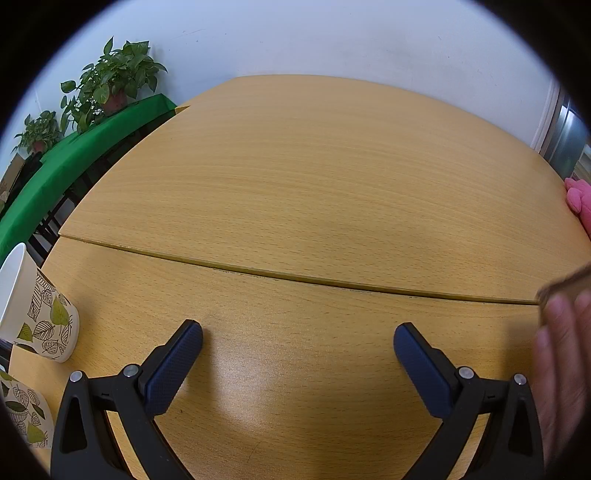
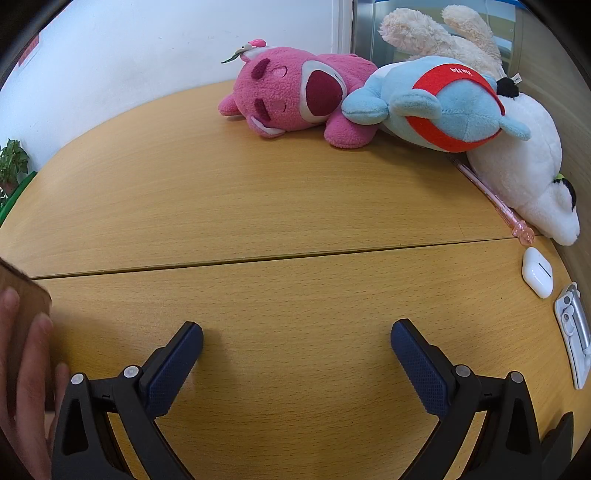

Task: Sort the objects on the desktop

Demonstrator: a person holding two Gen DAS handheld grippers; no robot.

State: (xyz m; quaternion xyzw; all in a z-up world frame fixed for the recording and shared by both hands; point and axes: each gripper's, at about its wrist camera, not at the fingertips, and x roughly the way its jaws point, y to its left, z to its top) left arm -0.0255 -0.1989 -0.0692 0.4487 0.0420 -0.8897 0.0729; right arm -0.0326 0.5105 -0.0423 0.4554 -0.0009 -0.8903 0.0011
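My left gripper [image 1: 297,339] is open just above the wooden table [image 1: 295,184], with nothing between its fingers. Two leaf-patterned paper cups [image 1: 44,325] lie on their sides at its left. My right gripper [image 2: 295,338] is open too, over bare wood. At the far right of the right wrist view lie a pink pen [image 2: 491,195], a white earbud case [image 2: 537,272] and a white-and-metal clip-like object [image 2: 574,332]. A hand [image 2: 26,369] holds a brown box [image 2: 22,295] at the left edge; the same hand [image 1: 565,354] shows in the left wrist view.
Plush toys lie at the table's back right: a pink bear [image 2: 295,96], a blue-and-red one [image 2: 443,103], a white one [image 2: 524,173] and a cream one [image 2: 436,33]. Potted plants [image 1: 114,81] stand on a green-covered bench [image 1: 74,158] beyond the left edge. A seam [image 1: 295,277] crosses the tabletop.
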